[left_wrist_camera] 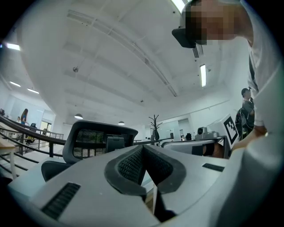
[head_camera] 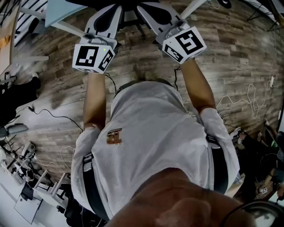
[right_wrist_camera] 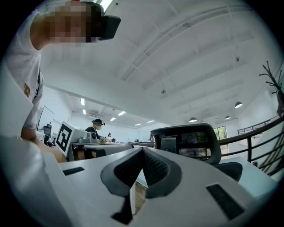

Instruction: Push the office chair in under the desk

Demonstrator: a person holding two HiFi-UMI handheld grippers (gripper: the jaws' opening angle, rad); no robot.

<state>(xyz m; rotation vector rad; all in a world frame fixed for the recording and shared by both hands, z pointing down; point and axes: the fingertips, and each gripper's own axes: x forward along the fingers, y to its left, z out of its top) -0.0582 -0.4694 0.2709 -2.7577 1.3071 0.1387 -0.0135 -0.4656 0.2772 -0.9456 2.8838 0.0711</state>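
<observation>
Grey-brown wood planks make up the floor (head_camera: pixel 235 53) below me, with loose cables (head_camera: pixel 250 104) trailing at four o'clock in the head view. I hold both tools out ahead of my chest, towards twelve o'clock.

On my left gripper (left_wrist_camera: pixel 143 150) the fingers (left_wrist_camera: pixel 128 166) are clenched tip to tip with nothing between them. My right gripper (right_wrist_camera: pixel 143 152) is the same, its fingers (right_wrist_camera: pixel 157 167) pressed together and empty.

The office chair (left_wrist_camera: pixel 98 138) stands just beyond my fingertips, apart from them. Its black mesh back is upright, and it faces me. In the left gripper view it sits at ten o'clock from the closed tips, in the right gripper view at two o'clock, so it lies ahead between my two hands. In the head view only its dark top shows, at the upper edge at twelve o'clock.

A pale blue counter (head_camera: pixel 64 11) shows at eleven o'clock in the head view. I cannot tell how far under it the chair reaches.

A bare coat stand (left_wrist_camera: pixel 154 126) rises behind the chair. In the right gripper view a person (right_wrist_camera: pixel 96 126) sits far off at nine o'clock.
</observation>
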